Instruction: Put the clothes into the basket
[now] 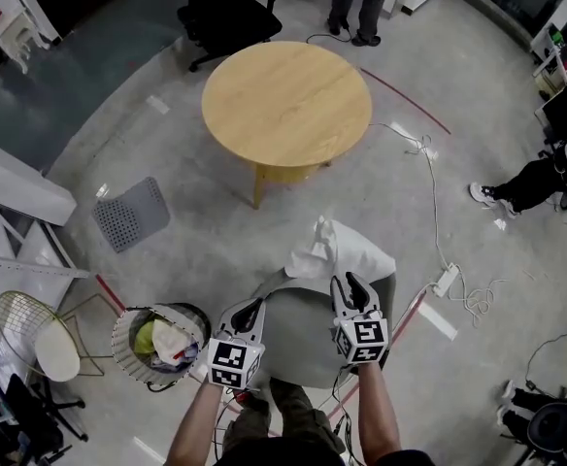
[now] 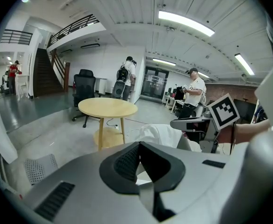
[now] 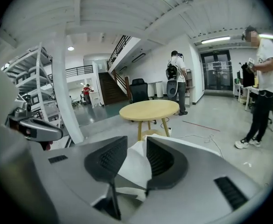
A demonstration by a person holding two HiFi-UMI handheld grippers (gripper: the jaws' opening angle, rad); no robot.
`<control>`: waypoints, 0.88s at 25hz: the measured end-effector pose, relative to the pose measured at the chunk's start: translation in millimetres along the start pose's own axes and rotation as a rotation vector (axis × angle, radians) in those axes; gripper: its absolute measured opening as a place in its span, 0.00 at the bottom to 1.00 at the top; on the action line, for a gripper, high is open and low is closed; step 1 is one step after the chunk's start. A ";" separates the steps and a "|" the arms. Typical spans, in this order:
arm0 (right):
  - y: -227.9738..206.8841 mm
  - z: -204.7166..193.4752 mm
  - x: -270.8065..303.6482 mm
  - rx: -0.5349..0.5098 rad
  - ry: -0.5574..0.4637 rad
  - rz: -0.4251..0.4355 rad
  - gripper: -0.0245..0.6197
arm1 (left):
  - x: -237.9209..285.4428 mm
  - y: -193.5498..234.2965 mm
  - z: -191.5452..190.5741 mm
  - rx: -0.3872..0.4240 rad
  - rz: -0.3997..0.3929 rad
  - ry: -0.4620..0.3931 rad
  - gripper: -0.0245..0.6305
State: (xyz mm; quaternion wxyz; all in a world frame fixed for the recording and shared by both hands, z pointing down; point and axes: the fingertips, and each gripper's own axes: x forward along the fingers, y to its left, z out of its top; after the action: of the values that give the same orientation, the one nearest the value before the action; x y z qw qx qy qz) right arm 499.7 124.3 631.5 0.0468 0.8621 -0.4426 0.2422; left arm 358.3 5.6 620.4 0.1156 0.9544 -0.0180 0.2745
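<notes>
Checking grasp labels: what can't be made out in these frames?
- Right gripper view: most of white cloth, hidden behind body of right claw.
- Left gripper view: what lies under left claw, hidden by its own body.
- Head view: lower contents of basket, covered by top clothes.

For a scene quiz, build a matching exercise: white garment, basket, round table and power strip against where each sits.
Things:
1 white garment
2 basket
3 round table
4 power strip

Places:
a floor, right of the seat, on a cable
b on the grey seat
c floor, lower left of the head view, holding clothes
d beyond the seat, on wooden legs

Pairs: 1-b, 2-c, 3-d, 4-a
</notes>
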 end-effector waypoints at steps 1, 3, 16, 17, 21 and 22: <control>-3.8 0.3 4.6 -0.001 0.008 -0.001 0.26 | 1.2 0.2 0.2 -0.002 0.000 0.001 0.05; -12.0 0.6 14.3 -0.003 0.023 -0.012 0.31 | 2.8 0.9 -2.1 -0.006 0.001 0.007 0.05; -41.9 -11.4 78.3 -0.114 0.158 -0.065 0.44 | 10.1 8.6 -18.9 -0.022 0.015 0.055 0.05; -41.3 -15.2 81.3 -0.121 0.172 -0.064 0.45 | 10.5 9.6 -19.1 -0.024 0.018 0.055 0.05; -42.2 -23.7 87.3 -0.182 0.191 -0.104 0.47 | 10.7 13.3 -19.1 -0.028 0.023 0.056 0.05; -42.3 -24.8 88.1 -0.198 0.197 -0.116 0.46 | 10.9 14.6 -18.9 -0.029 0.025 0.056 0.05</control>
State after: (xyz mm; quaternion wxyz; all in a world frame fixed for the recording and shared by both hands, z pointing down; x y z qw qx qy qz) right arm 566.9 91.9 699.4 0.1885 0.8494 -0.4072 0.2778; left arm 356.2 -3.9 644.8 0.1264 0.9444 -0.0305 0.3021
